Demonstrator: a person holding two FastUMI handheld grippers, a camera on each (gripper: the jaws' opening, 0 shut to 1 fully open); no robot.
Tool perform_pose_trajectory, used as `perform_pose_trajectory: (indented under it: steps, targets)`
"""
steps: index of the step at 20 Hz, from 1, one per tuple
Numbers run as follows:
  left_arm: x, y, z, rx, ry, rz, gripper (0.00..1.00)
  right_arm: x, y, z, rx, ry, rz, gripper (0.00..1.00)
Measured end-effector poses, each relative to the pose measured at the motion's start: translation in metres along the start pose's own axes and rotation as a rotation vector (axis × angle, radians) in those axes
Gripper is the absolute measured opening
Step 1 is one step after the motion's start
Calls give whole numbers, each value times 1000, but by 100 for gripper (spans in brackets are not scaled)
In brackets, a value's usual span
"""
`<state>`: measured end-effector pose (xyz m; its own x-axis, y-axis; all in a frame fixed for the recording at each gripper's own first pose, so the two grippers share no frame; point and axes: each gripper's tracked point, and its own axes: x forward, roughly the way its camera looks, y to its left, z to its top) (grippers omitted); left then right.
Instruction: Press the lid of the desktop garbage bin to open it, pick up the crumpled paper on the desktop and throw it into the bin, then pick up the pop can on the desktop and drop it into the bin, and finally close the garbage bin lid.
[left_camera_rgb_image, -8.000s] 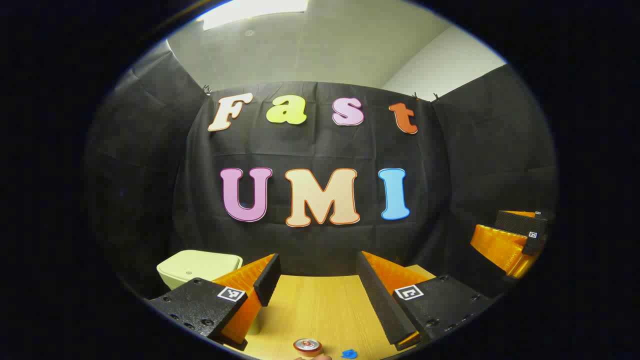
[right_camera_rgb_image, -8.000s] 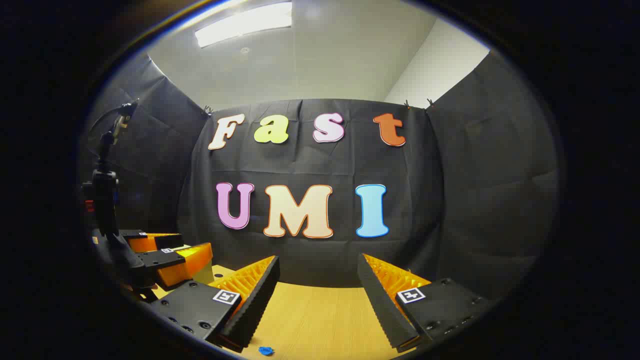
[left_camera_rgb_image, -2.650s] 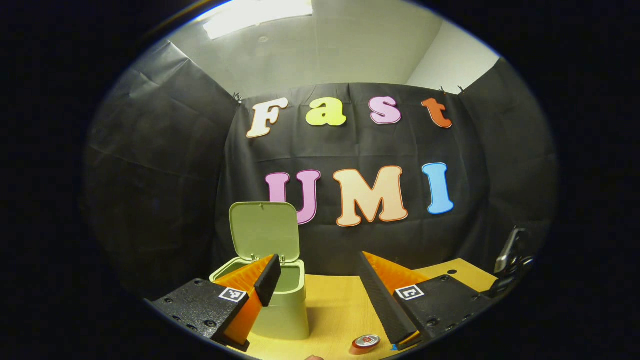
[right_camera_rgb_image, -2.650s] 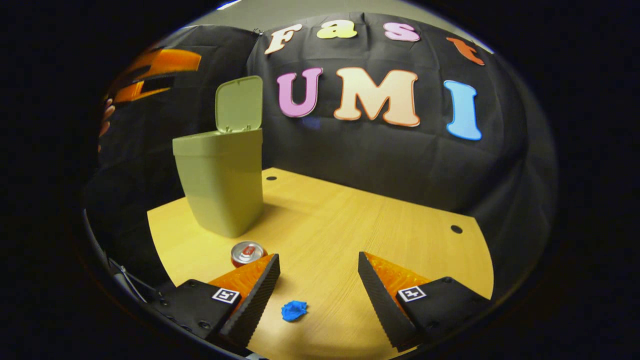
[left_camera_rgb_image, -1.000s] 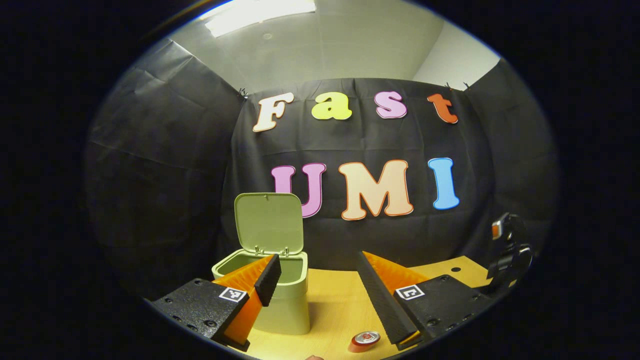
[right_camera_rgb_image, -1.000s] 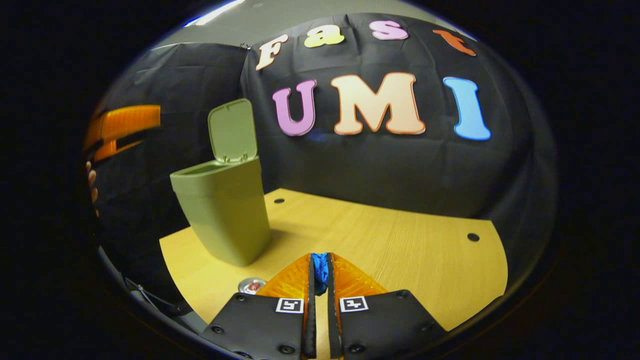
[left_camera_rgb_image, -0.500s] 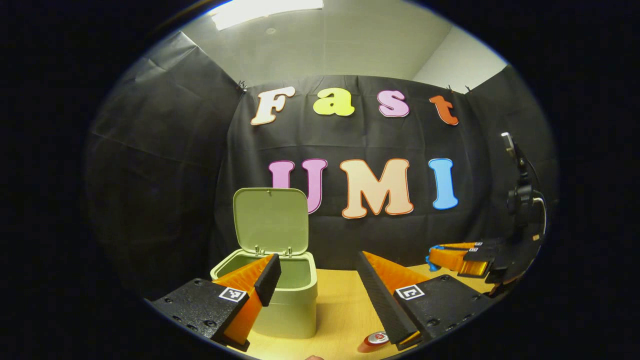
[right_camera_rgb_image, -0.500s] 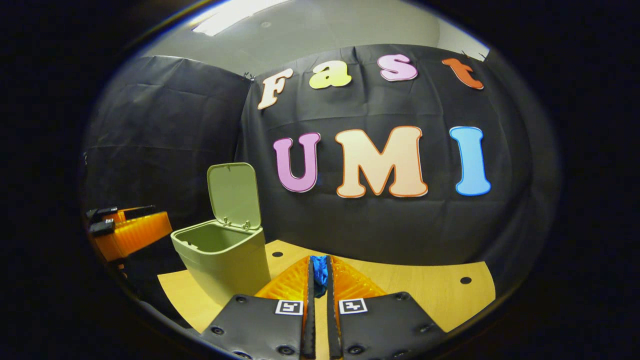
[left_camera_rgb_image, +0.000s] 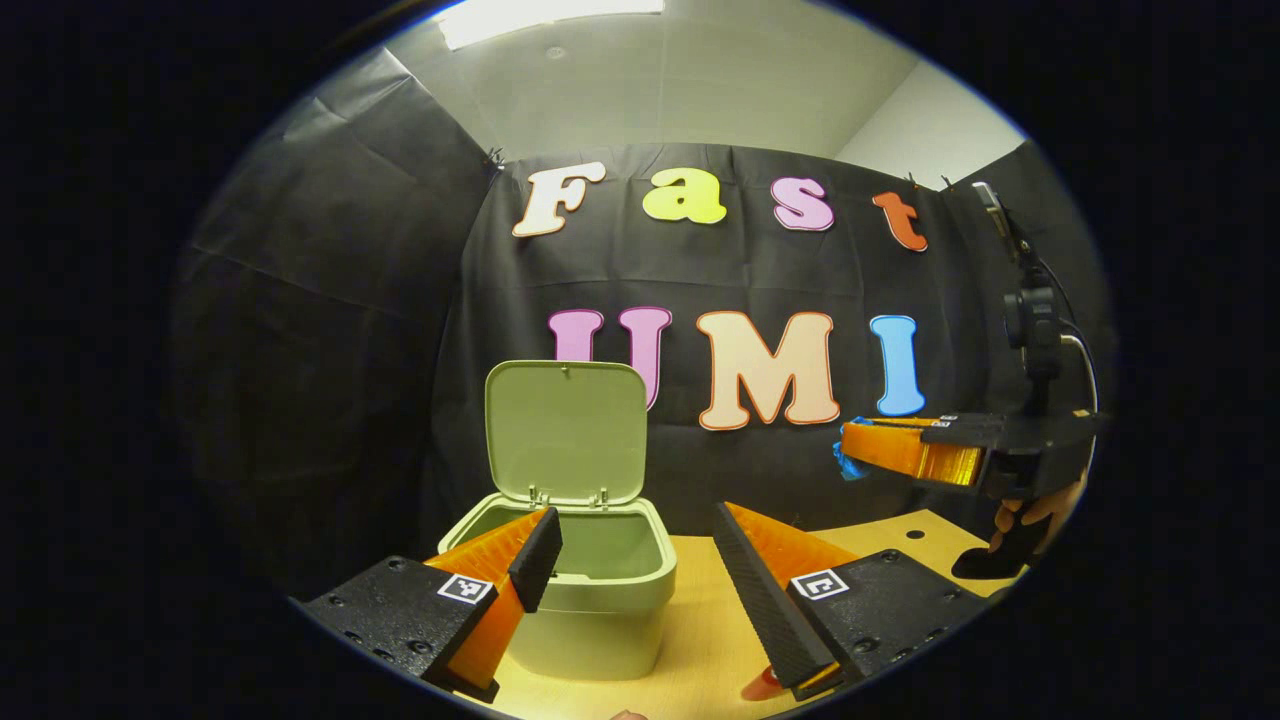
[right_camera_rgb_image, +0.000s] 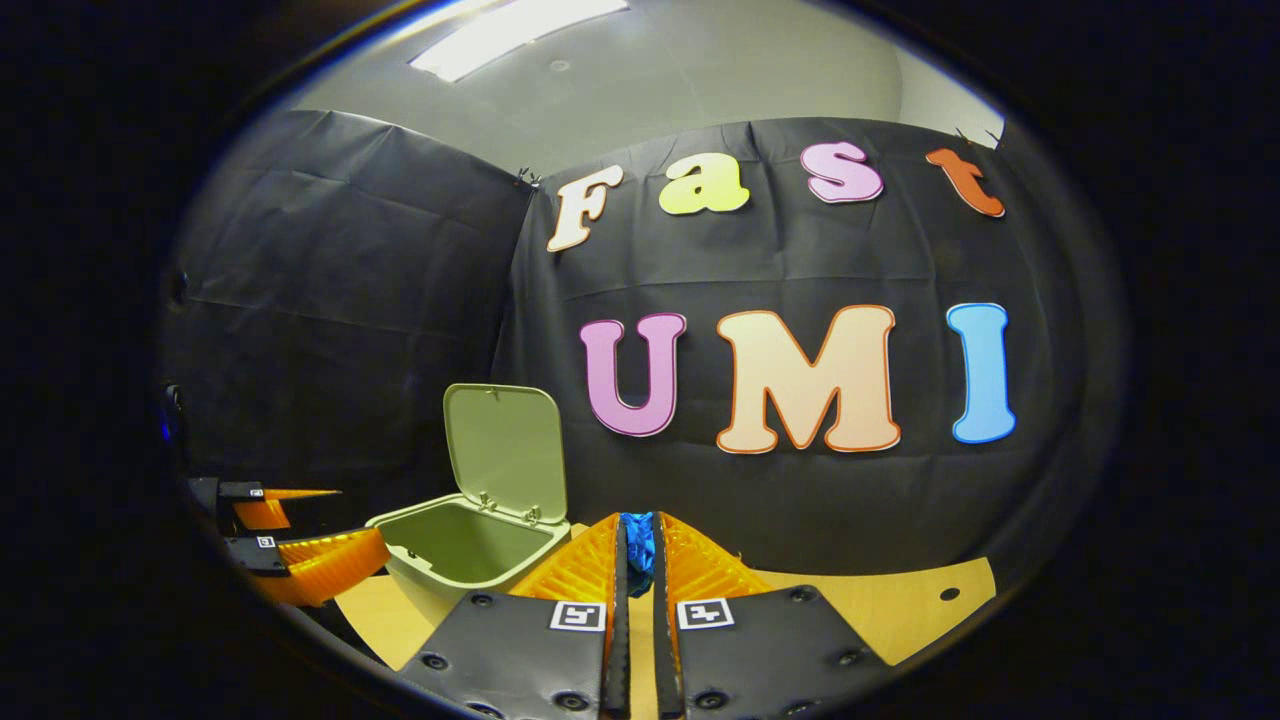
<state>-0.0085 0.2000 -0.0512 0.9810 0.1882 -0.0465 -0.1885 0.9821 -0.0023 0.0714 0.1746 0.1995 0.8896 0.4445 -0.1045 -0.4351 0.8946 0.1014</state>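
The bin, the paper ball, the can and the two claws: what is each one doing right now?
Bin: standing upright on the table, open.
Lid: flipped up, standing behind the opening.
Paper ball: pinched in the right claw, off the table, not over the bin.
Can: on the table, mostly hidden by the left claw's finger.
Right claw: shut on the paper ball.
Left claw: open, holding nothing, near the bin.

The right claw (right_camera_rgb_image: 637, 545) is raised with its fingers pressed together on the crumpled paper (right_camera_rgb_image: 637, 548), gripped by a hand (left_camera_rgb_image: 1030, 510), while the left claw (left_camera_rgb_image: 632, 545) hangs level with fingers spread.
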Motion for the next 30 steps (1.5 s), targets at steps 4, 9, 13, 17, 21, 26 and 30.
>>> perform_pose_trajectory:
  steps: [4,9,13,17,21,26,30]
  targets:
    - [3,29,-2,13,0,22,92,20,32,-3,6,5,31,11]
    - [4,68,-8,23,10,56,92,46,76,-16,10,23,80,11]
    - [6,95,-12,39,18,73,92,65,105,-27,21,37,110,12]
    - [8,116,-16,46,26,92,92,82,127,-41,24,60,125,13]
    - [6,137,-22,49,40,127,92,99,147,-59,24,97,148,13]
    - [3,147,-25,55,42,145,92,105,161,-74,64,117,168,78]
    - [6,135,-20,39,25,135,92,88,141,-62,36,83,130,97]
